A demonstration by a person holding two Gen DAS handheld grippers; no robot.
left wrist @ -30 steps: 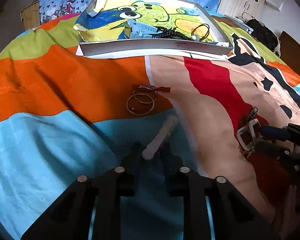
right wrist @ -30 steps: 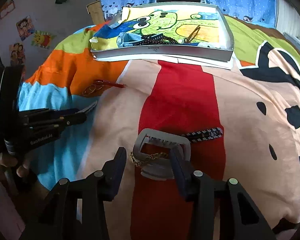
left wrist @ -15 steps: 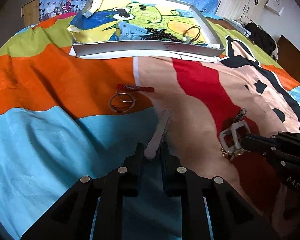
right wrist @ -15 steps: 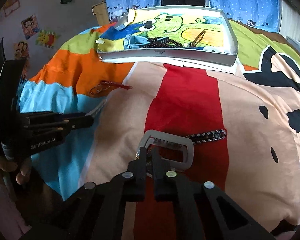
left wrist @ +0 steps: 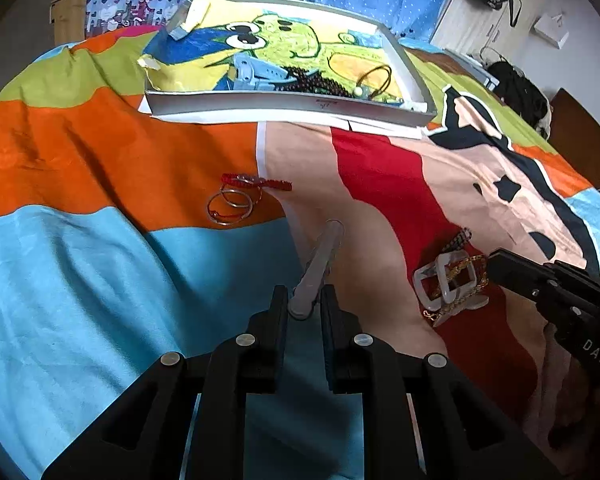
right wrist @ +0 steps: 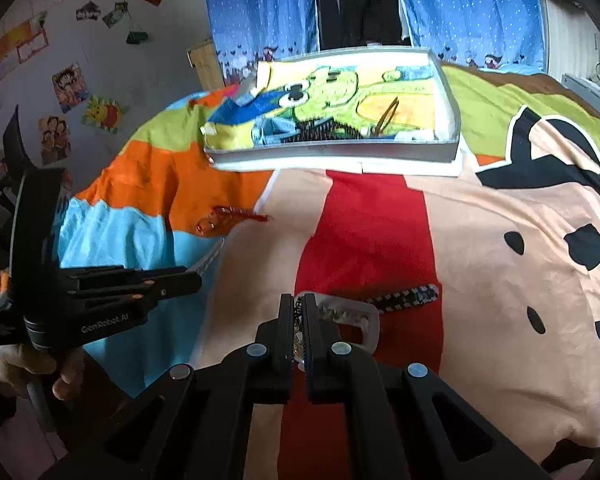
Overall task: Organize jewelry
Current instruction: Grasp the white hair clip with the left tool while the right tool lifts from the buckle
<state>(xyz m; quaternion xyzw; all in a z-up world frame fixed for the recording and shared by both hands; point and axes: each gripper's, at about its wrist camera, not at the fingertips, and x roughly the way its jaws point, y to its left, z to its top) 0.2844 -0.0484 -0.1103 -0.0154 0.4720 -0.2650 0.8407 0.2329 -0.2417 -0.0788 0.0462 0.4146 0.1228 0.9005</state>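
Note:
My left gripper (left wrist: 304,300) is shut on a long translucent white hair clip (left wrist: 318,266) and holds it over the bedspread; the gripper also shows in the right wrist view (right wrist: 188,278). My right gripper (right wrist: 299,320) is shut on a gold chain (left wrist: 456,272) tangled with a translucent square hair claw (right wrist: 356,320), just above the red stripe; in the left wrist view the gripper (left wrist: 492,268) comes in from the right. A black-and-white beaded strip (right wrist: 408,298) lies beside the claw. The grey tray (left wrist: 292,106) stands at the back, with several pieces inside.
Silver hoop rings with a red cord (left wrist: 236,198) lie on the orange patch of the bedspread, between the tray and my left gripper. The tray holds a blue strap (left wrist: 256,74), dark beads (left wrist: 320,82) and a thin bangle (left wrist: 376,78). Curtains (right wrist: 460,4) hang behind.
My right gripper has closed from open onto the gold chain at the claw, which has lifted slightly. My left gripper, still holding the hair clip, has drifted a little.

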